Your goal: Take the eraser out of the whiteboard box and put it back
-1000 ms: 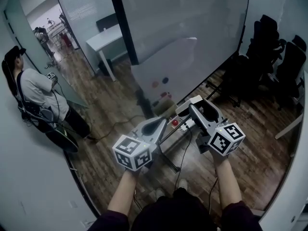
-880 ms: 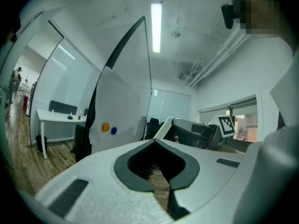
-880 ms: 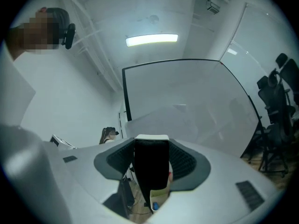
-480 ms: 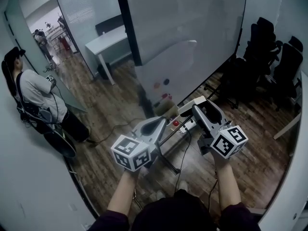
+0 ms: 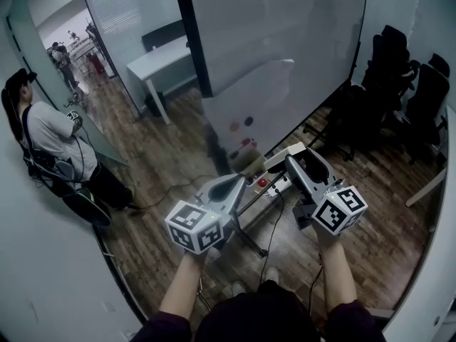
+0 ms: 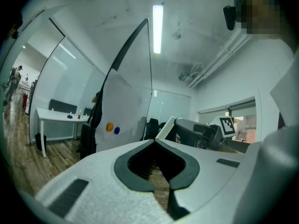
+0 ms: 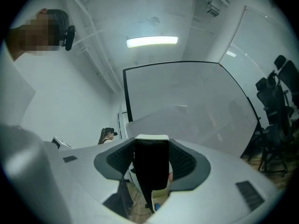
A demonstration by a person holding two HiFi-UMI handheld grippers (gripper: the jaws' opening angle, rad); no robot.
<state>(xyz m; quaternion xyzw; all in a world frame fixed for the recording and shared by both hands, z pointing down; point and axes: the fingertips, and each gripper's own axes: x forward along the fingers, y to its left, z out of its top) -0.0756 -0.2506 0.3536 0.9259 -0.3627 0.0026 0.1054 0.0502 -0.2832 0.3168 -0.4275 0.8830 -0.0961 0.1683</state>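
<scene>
In the head view my right gripper (image 5: 288, 159) is shut on the eraser (image 5: 283, 153), a white-backed block held just in front of the whiteboard (image 5: 263, 84). The right gripper view shows the eraser (image 7: 151, 169) upright between the jaws, black felt toward the camera and a white strip on top. Below it, at the whiteboard's foot, sits the pale whiteboard box (image 5: 279, 184) with a red item (image 5: 261, 182) inside. My left gripper (image 5: 241, 179) hovers left of the box, shut and holding nothing. In the left gripper view its jaws (image 6: 154, 142) meet at the tips.
A person (image 5: 50, 137) stands by the glass wall at the left. A white desk (image 5: 160, 59) is behind the whiteboard. Black office chairs (image 5: 399, 84) crowd the right side. Cables (image 5: 274, 226) and the whiteboard's stand legs lie on the wooden floor below the grippers.
Both grippers have drifted slightly to the right. The right gripper stays shut on the eraser and the left stays shut.
</scene>
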